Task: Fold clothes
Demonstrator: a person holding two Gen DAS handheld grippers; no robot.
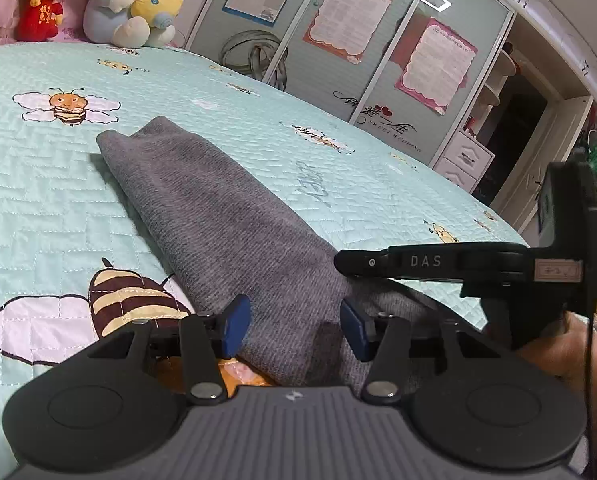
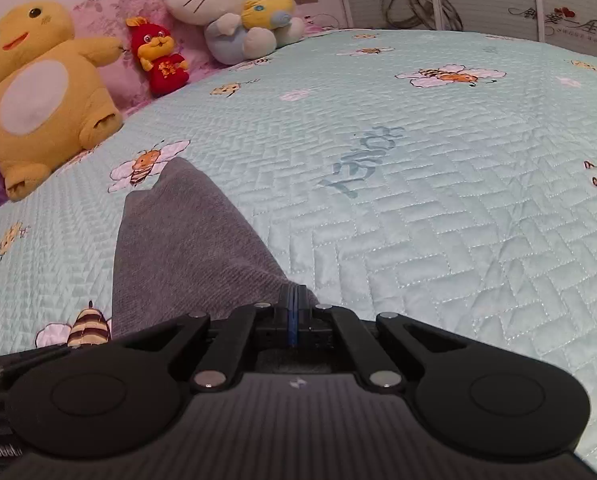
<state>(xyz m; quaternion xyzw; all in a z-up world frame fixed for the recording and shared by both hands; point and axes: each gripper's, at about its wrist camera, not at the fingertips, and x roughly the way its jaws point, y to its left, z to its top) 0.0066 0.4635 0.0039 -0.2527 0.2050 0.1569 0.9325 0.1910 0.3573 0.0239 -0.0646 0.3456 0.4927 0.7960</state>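
Garment: grey knit garment (image 1: 226, 216), folded into a long narrow strip; I cannot tell which kind of clothing it is. It runs from the centre-left of the left wrist view down to the lower middle, lying on the bed's mint quilted bedspread (image 1: 38, 184) with its bee prints.

Right claw (image 2: 293, 300): clenched, blue pads pressed flat together at the near right corner of the garment, low in the centre of the right wrist view. Cloth bunches up to the pads; I judge a thin fold is pinched, though the pads hide it.

Left claw (image 1: 294, 324): released, pads standing apart either side of the near end of the strip, cloth between them but not squeezed.

Handling, my judgement: light, soft, limp, no stiffness; the ribbed knit should give good friction against the pads. It will sag and unfold if lifted by one point only. Not fragile, but it can stretch.

Where to grip: both near corners, taking all layers at the edge, so the end lifts evenly toward the far end.

Risk: catching only the top layer, or dragging the bedspread up with it.

Surroundings: plush toys (image 2: 38, 92) in the upper left, well apart from the work.
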